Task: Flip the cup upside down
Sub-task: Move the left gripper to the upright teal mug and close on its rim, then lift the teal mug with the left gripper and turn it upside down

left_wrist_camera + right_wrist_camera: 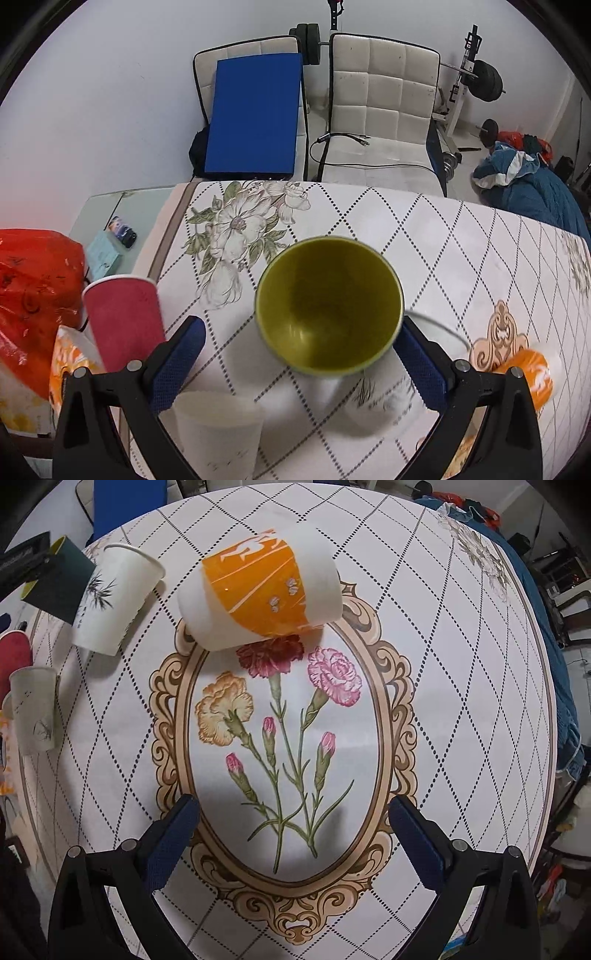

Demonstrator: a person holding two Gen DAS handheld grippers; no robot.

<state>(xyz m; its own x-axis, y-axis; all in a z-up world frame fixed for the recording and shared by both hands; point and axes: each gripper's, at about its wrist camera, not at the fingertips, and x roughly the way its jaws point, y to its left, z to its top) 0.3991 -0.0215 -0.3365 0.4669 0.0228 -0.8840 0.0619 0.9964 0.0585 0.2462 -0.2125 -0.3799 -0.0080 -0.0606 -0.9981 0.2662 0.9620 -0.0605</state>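
The left claw [301, 354] is spread wide around a green cup [328, 308], its yellow-green mouth facing the camera, one blue pad touching the rim's right side and the other well clear. A clean flip likely needs both pads squarely on the smooth tapered wall before turning. The right claw [293, 834] hangs spread and empty over the patterned bench [443, 664]. Beyond it, an orange-banded paper cup [260, 590] stands inverted.

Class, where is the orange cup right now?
In the right wrist view the orange cup lies on its side at the top of the oval floral frame, right of the white bamboo cup.
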